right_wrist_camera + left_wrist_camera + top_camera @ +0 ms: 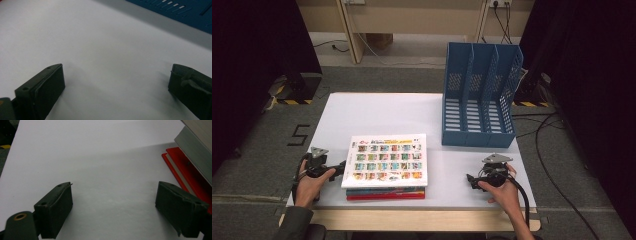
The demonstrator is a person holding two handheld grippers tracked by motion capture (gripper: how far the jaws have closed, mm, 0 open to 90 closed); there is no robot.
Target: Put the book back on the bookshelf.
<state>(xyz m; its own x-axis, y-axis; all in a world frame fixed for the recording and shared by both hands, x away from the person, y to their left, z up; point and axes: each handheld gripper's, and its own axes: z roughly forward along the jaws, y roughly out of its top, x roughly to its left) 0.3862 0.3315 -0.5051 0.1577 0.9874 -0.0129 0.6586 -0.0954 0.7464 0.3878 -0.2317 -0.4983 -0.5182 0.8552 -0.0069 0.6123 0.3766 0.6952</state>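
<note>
A stack of books [386, 165] lies at the table's front, slightly left of middle; the top one has a white cover with a grid of small pictures, and a red book [385, 196] lies at the bottom. My left gripper [343, 167] rests on the table just left of the stack, open with nothing between its jaws. In the left gripper view the red book [184, 171] and the white book's edge [197, 150] sit beside the right jaw. My right gripper [470, 181] lies at the front right, open and empty, its jaws wide apart over bare table [112, 60].
A blue three-slot file holder [479, 95] stands at the table's back right; its base [180, 12] shows at the top of the right gripper view. The white table [377, 112] ends in a wooden front edge. Cables lie on the floor at right.
</note>
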